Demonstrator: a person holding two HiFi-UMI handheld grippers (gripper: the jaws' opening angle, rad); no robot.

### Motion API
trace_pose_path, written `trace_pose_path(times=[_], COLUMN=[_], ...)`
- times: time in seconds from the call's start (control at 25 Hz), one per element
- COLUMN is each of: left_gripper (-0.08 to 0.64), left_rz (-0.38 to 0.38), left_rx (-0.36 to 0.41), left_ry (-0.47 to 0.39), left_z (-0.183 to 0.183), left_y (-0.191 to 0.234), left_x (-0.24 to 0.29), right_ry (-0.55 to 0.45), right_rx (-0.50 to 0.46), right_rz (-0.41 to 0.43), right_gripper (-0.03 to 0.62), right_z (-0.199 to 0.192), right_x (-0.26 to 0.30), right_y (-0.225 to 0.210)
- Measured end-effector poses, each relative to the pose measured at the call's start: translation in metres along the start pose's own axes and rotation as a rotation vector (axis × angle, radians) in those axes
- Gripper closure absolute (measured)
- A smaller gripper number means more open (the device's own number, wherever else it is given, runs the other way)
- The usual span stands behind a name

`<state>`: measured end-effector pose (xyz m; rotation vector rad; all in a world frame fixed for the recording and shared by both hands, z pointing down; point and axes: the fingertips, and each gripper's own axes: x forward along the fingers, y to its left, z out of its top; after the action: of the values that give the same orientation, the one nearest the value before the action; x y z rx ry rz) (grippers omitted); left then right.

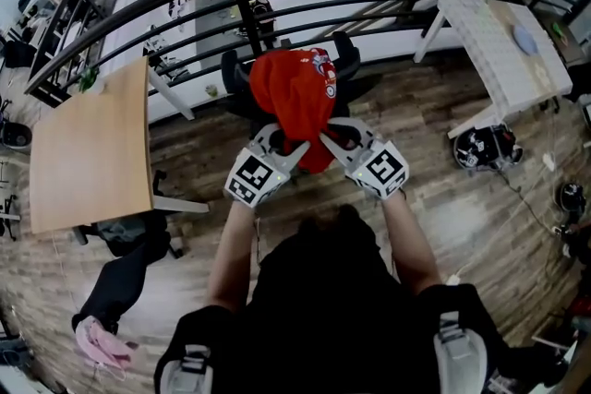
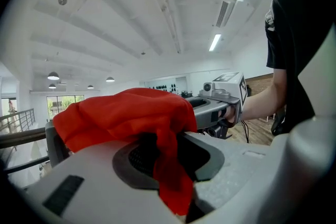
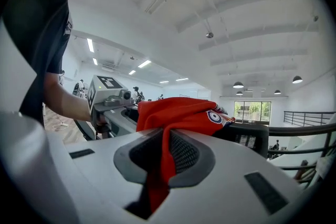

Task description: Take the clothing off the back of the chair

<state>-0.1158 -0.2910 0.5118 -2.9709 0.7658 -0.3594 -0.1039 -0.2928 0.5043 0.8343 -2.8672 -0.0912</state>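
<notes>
Head view: holds red cloth garment (image 1: pixel 297 92), draped on black office chair (image 1: pixel 344 53) back, pinched tight in left gripper (image 1: pixel 297 149) and right gripper (image 1: pixel 325 141), one edge each, for an even lift-off.

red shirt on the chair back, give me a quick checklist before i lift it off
1. Left gripper shut on the red fabric garment: ok, cloth is pinched between its jaws.
2. Right gripper shut on the same garment: ok, a fold runs through its jaws.
3. Both grips on the near, lower edge: ok, seen in the head view.
4. Garment off the black mesh office chair: not ok, it drapes over the backrest.
5. Far side free of snags: cannot tell, hidden behind the cloth.
6. Clearance from the black metal railing beyond the chair: cannot tell.
</notes>
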Motion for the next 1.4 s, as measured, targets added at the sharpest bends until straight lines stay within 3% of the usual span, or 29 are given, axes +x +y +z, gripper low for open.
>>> trace_pose_path(times=[0.24, 0.36, 0.48, 0.76, 0.92, 1.12, 1.4], left_gripper=[0.476, 0.486, 0.492, 0.494, 0.494, 0.494, 0.495], left_rz=[-0.015, -0.014, -0.034, -0.118, -0.172, -0.196, -0.162], left_rx=[-0.019, -0.031, -0.039, 0.016, 0.035, -0.038, -0.036], left_ry=[-0.002, -0.026, -0.059, -0.043, -0.055, -0.107, -0.087], left_z=[0.0, 0.002, 0.007, 0.01, 0.012, 0.014, 0.005], left_y=[0.0, -0.001, -0.003, -0.017, -0.028, -0.033, -0.031], left_x=[-0.001, -0.003, -0.004, -0.013, -0.016, -0.025, -0.029], right_ry=[0.008, -0.062, -0.148, -0.116, -0.119, -0.198, -0.122], right_rx=[-0.034, 0.077, 0.175, 0.244, 0.317, 0.417, 0.287], right_rz=[-0.005, 0.02, 0.054, 0.164, 0.251, 0.257, 0.215], right_gripper=[0.551, 0.508, 0.42, 0.319, 0.342, 0.381, 0.458], right_z=[0.002, 0.009, 0.01, 0.007, 0.007, 0.01, 0.012], right_x=[-0.002, -0.006, -0.011, -0.008, -0.01, -0.009, -0.004], right_y=[0.006, 0.007, -0.001, 0.004, 0.013, 0.023, 0.033])
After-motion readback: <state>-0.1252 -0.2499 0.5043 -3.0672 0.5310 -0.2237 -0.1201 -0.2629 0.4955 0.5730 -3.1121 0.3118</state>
